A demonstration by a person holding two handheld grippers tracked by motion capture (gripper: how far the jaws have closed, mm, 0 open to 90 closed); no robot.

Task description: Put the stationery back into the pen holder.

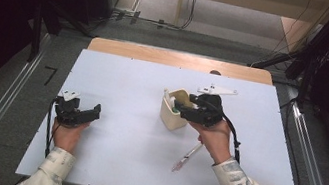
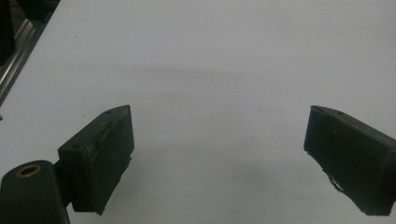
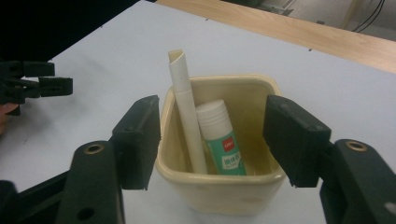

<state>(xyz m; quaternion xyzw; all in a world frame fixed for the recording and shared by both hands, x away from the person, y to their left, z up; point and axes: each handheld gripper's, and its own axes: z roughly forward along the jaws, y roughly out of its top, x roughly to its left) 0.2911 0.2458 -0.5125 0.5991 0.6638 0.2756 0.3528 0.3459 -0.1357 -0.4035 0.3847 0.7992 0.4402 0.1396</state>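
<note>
At centre frame on the table [image 1: 113,114], the cream cup [image 3: 219,186] holds a glue stick [image 3: 219,140] and a white tube [image 3: 187,121]. Right claw [image 3: 212,140] stands released around it; left claw [image 2: 217,154] released, idle. The glue stick looks light, stiff and smooth: grip its cap end.

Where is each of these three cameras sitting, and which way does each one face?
High view: above the table's near side, looking forward and down on the white tabletop; both forearms enter from below.
Left gripper view: rides the left gripper, facing bare tabletop between open black jaws.
Right gripper view: rides the right gripper, facing the cream square plastic cup holding a white tube and a green-labelled glue stick.
Shared: high and right gripper views both show the cup.
</note>
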